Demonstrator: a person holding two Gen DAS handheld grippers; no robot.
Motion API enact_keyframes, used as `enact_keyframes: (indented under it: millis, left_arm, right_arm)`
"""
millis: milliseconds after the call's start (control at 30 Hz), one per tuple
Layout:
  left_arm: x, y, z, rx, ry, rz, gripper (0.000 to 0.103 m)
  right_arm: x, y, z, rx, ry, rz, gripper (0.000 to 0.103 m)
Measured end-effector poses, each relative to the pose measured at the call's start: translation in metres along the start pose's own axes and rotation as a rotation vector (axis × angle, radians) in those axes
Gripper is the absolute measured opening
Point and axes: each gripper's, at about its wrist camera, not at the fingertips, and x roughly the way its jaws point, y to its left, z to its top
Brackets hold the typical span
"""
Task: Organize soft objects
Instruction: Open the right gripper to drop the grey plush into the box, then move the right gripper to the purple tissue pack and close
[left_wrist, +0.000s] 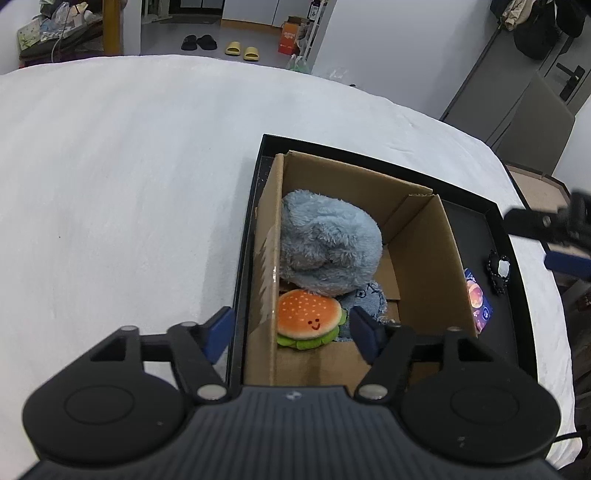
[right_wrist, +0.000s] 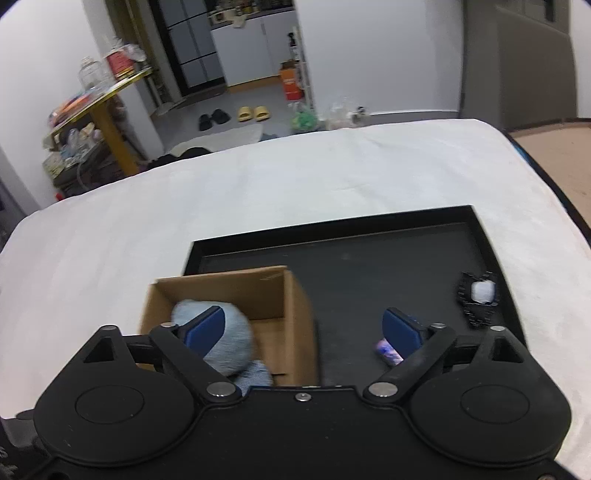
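A cardboard box stands in a black tray on the white-covered table. In the box lie a fluffy blue plush, a burger plush with a smiling face, and a denim piece. My left gripper is open above the box's near corner. Its left pad is outside the box wall and its right pad is by the denim piece, neither pressing the burger. My right gripper is open over the box's right wall, holding nothing. The blue plush shows behind its left finger.
On the tray floor right of the box lie a colourful card and a black hair accessory with a white part. White cloth spreads left of and beyond the tray. Slippers and shelves stand past the table's far edge.
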Motion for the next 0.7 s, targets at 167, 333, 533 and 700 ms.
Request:
enact_keyframes:
  millis: [167,333,533,700]
  left_arm:
    - [-0.003,-0.005,0.000,0.008,-0.010,0.008,0.074]
    - [-0.001,-0.013,0.000,0.024,-0.010,0.019,0.076]
    - [0.001,-0.021,0.000,0.042,-0.014,0.030,0.077]
    - [0.011,-0.028,0.000,0.053,0.009,0.051,0.078]
  right_arm:
    - [0.003,-0.027,-0.007,0.054,0.015,-0.031,0.096]
    - [0.008,-0.047,-0.019,0.067,0.029,-0.064,0.096]
    - [0.026,-0.065,-0.032,0.078,0.068,-0.088,0.096]
    - [0.040,-0.076,-0.041,0.067,0.094,-0.089,0.096]
